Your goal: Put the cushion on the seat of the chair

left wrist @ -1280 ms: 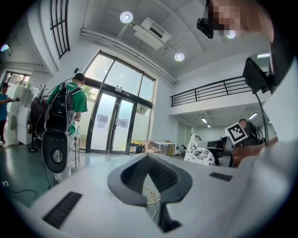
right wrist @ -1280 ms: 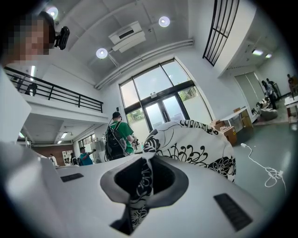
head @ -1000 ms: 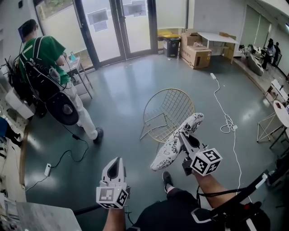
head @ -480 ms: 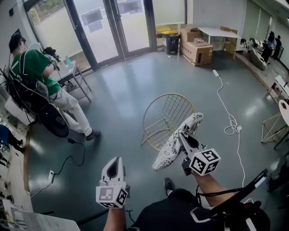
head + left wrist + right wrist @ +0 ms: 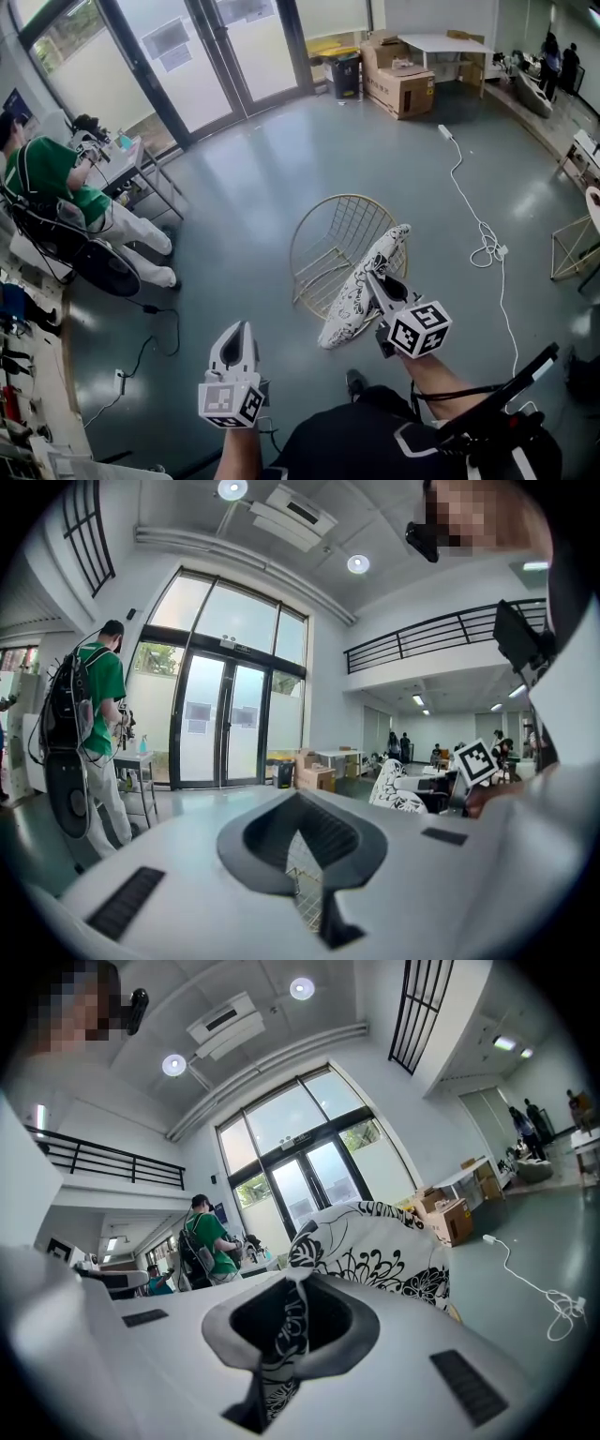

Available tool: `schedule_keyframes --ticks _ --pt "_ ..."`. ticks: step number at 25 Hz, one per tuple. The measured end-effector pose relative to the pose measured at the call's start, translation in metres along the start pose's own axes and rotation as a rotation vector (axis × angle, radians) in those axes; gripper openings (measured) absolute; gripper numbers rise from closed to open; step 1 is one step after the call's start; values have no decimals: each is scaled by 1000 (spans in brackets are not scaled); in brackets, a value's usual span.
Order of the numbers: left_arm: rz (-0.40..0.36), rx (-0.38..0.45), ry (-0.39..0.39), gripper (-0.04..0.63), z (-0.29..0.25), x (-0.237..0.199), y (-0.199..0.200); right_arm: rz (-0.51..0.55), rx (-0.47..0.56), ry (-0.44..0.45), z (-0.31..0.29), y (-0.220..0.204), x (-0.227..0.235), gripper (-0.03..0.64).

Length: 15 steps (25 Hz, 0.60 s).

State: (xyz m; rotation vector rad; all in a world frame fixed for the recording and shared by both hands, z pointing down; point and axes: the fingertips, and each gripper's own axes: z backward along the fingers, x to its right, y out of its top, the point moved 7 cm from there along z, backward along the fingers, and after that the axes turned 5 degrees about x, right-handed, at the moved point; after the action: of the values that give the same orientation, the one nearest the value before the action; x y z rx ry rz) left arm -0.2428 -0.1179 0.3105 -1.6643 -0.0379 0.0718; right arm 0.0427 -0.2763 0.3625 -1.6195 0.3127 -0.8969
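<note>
Your cushion (image 5: 352, 300) was white with black flowers. It hung tilted in the air, its edge pinched in your right gripper (image 5: 375, 279). The gold wire chair (image 5: 323, 246) stood just past it.

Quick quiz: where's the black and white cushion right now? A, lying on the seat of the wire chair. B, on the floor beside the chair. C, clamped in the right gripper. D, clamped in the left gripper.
C: the right gripper has its jaws closed on an edge of the cushion, holding it in the air in front of the wire chair.
</note>
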Motion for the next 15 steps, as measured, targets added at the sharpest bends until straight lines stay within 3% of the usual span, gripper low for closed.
schedule_keyframes --ticks 15 --pt "1 -1 -28 9 -82 -1 -29 26 -82 -68 -43 -31 54 34"
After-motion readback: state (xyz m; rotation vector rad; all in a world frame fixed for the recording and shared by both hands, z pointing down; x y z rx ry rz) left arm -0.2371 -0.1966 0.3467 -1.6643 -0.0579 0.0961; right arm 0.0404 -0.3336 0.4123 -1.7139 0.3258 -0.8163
